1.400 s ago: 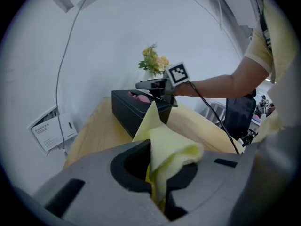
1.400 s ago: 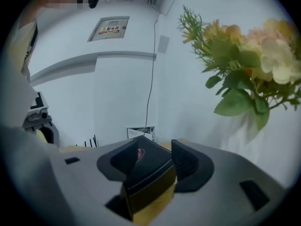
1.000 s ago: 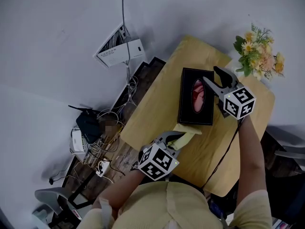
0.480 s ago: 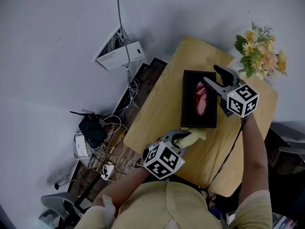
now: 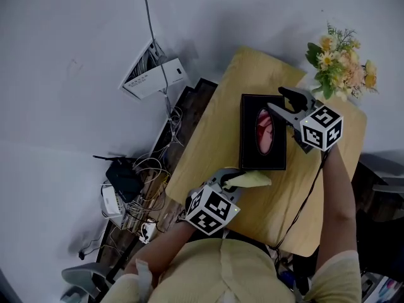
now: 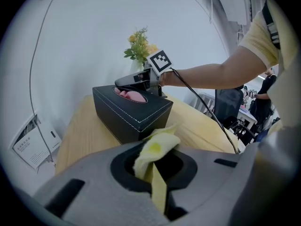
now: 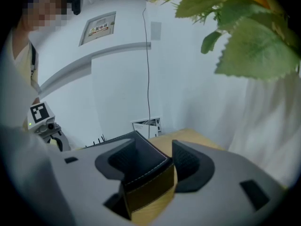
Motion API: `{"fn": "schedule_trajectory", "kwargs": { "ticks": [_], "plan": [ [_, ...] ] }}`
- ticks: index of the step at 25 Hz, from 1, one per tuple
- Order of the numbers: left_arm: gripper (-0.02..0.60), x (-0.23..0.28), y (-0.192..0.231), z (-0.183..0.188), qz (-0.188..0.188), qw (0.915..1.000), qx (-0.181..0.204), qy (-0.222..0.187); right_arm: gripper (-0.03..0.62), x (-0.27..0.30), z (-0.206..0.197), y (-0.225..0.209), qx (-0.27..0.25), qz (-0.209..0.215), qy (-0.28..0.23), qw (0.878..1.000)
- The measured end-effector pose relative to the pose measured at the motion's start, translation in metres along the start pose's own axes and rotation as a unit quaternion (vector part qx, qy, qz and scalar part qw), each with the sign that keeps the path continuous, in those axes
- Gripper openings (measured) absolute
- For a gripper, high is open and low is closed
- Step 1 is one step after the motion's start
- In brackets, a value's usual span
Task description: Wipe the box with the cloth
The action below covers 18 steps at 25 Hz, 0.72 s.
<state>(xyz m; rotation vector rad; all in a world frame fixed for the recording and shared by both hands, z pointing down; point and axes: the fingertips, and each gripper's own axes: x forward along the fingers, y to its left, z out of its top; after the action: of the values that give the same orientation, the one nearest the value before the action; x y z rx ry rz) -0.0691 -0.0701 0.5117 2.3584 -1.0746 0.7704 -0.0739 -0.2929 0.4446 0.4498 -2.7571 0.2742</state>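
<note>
The left gripper [image 5: 233, 177] now sits closer to the near end of the tissue box [image 5: 249, 156] than a second ago, and less bare bench [image 5: 214, 150] shows between them. The yellow cloth [image 5: 254, 179] pinched in its jaws, which earlier slanted up toward the box's near left corner, now lies flatter and stretches sideways along the foot of that end. Whether it touches cannot be told. The head view has drifted slightly, so the cables [image 5: 148, 169] on the floor sit lower in the frame.
</note>
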Motion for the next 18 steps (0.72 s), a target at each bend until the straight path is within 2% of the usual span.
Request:
{"fn": "schedule_trajectory", "kwargs": {
  "ticks": [10, 18],
  "plan": [
    [0.025, -0.028, 0.042, 0.000, 0.040, 0.9987, -0.030, -0.010, 0.238, -0.057, -0.025, 0.008, 0.041, -0.080, 0.005, 0.996],
    [0.025, -0.024, 0.084, 0.017, 0.099, 0.9944, -0.035, -0.015, 0.189, -0.117, -0.056, 0.041, 0.073, -0.117, 0.020, 0.990]
  ]
}}
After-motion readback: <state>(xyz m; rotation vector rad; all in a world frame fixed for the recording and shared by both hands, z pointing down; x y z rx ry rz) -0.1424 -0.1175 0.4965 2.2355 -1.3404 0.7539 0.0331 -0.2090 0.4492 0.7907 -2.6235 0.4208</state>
